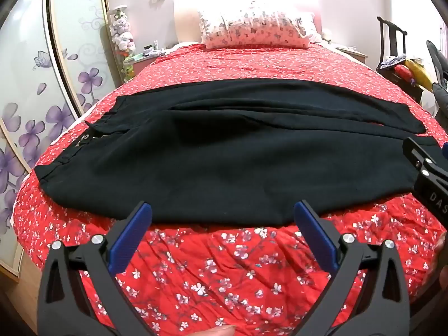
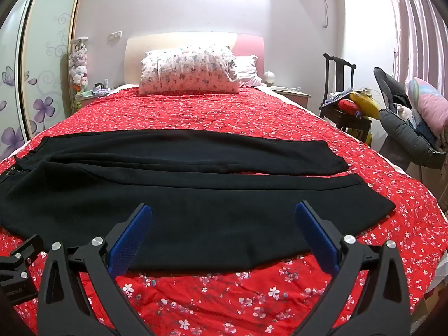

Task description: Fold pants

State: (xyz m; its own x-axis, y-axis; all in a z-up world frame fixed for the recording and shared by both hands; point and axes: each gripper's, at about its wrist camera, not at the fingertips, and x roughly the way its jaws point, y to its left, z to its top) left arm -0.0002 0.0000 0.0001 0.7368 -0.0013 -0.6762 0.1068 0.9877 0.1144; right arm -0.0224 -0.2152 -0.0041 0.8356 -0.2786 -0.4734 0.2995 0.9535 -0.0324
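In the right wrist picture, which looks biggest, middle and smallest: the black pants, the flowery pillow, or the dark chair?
1. Black pants, spread widest across the red bedspread.
2. Flowery pillow at the headboard.
3. Dark chair beside the bed.

The pants lie nearest the camera, which exaggerates their lead; pillow and chair are farther away, and clutter hides part of the chair.

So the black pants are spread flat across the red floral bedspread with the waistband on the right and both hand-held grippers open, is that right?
Not quite: the waistband is on the left, with the leg cuffs on the right, as the right wrist view shows. The rest holds: the black pants lie flat across the red floral bedspread, and the left hand-held gripper and right hand-held gripper are both open.
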